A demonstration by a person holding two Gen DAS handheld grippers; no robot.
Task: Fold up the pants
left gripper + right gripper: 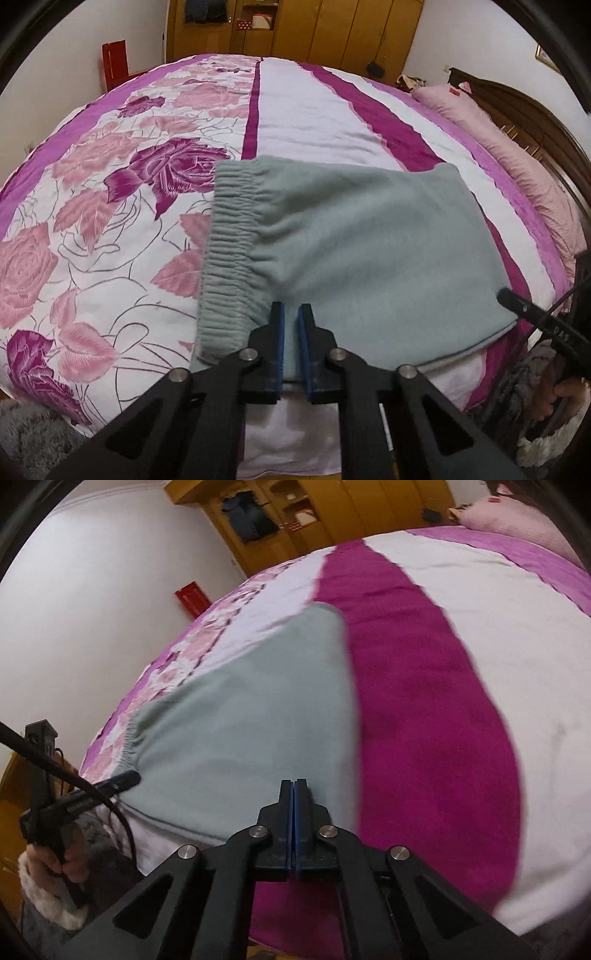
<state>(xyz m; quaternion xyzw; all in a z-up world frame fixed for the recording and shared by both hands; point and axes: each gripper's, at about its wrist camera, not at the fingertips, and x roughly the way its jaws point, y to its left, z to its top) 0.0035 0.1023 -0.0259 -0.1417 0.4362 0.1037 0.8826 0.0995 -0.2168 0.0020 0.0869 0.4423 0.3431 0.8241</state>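
The grey-green pants [354, 251] lie folded into a compact rectangle on the bed [314, 122], close to its near edge. Their gathered elastic waistband [229, 251] runs down the left side of the bundle, lying over the rose print of the bedspread, while the plain folded side reaches across the pale and magenta stripes toward the right.

My left gripper [291, 317] sits low over the near edge of the pants, just right of the waistband. Its fingers stand slightly apart, blue pads facing each other with a narrow gap, and grey cloth shows through that gap. I cannot tell whether the pads pinch any fabric or merely hover above it.

My right gripper [294, 794] has its fingers pressed together, blue pads meeting with no cloth visible between them. The tips sit over the near right part of the pants, beside the wide magenta stripe [424, 709] of the bedspread. In this view the pants taper away toward a rounded far corner, and a strip of white sheet shows beneath their near edge.

From each side I can see the other gripper's black tip reaching the edge of the pants, with a hand [70, 860] in a fluffy cuff holding its handle.

A pink pillow [517, 147] lies along the wooden headboard [524, 110] at the right. A yellow wardrobe [314, 29] stands beyond the bed, and a red box [114, 62] leans by the white wall.
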